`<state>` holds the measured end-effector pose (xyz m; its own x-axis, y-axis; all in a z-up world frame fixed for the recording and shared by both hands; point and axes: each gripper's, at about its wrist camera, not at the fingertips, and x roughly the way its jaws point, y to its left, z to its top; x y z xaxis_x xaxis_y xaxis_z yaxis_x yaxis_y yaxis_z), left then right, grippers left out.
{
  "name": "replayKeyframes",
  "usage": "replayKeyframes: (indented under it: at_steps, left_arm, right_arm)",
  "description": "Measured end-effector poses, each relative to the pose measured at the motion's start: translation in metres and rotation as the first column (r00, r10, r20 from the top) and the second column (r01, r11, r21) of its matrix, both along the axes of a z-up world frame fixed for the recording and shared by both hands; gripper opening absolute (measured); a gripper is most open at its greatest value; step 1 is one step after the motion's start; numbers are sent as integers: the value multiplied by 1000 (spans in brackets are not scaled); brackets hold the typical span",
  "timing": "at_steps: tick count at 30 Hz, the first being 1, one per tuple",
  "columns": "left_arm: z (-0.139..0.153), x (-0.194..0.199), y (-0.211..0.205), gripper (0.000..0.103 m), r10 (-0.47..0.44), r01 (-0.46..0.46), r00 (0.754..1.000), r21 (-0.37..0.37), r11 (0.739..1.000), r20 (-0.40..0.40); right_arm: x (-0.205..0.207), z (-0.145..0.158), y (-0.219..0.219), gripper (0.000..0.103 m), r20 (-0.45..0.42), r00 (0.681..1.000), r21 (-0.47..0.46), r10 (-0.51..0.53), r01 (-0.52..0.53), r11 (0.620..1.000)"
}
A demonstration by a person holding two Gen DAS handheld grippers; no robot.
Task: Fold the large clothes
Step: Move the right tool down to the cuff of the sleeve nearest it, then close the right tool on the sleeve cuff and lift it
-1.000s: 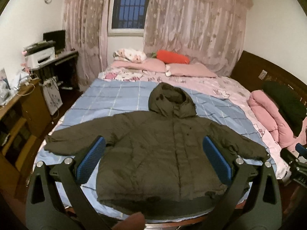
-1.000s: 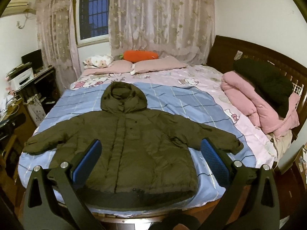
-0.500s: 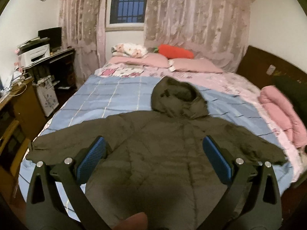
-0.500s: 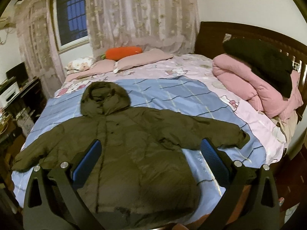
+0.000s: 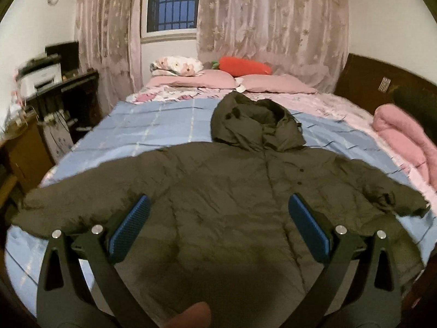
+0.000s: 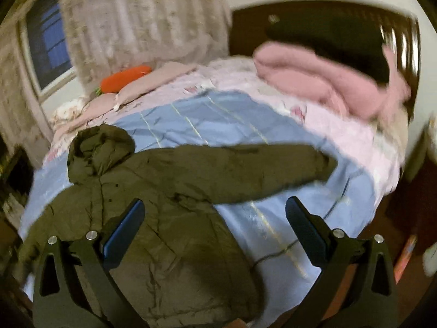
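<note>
I see my left tool [image 5: 217, 227] released, above the jacket's chest | olive hooded jacket [image 5: 224, 199] flat on the bed [image 5: 153, 125], hem at the near edge, hood toward the pillows [image 5: 273, 86], sleeves spread | my right tool [image 6: 214, 225] released, over the jacket's right side; view blurred

The right wrist view is smeared by motion blur: the curtains [image 6: 142, 27], headboard [image 6: 341, 27] and pink quilt [image 6: 314, 76] lack detail. The jacket [image 5: 218, 205] has its hem hidden in shadow in the left view, and the printer [image 5: 41, 75] is blurred.
</note>
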<state>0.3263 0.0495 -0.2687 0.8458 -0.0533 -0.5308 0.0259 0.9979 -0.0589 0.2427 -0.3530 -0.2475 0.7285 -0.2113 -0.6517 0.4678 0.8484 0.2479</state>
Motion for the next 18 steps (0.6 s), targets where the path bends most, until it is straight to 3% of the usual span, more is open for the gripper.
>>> replayKeyframes:
  at_steps: [3,8,18]
  left_arm:
    - [-1,-9,3,101,1,-1,1000,-20,1000,-1]
    - [1,-20,0,101,-3,3,1000,23,1000,20]
    - [14,-31,-8,101,-6,5,999,15,1000,47]
  right_arm:
    - [0,-13,-17,102,-17,999,23,-50,50,998]
    - [1,-30,-29,102,-38,997,13,-75,75,997]
    - [10,-61,-69,102,-51,992,40,-115,117,992]
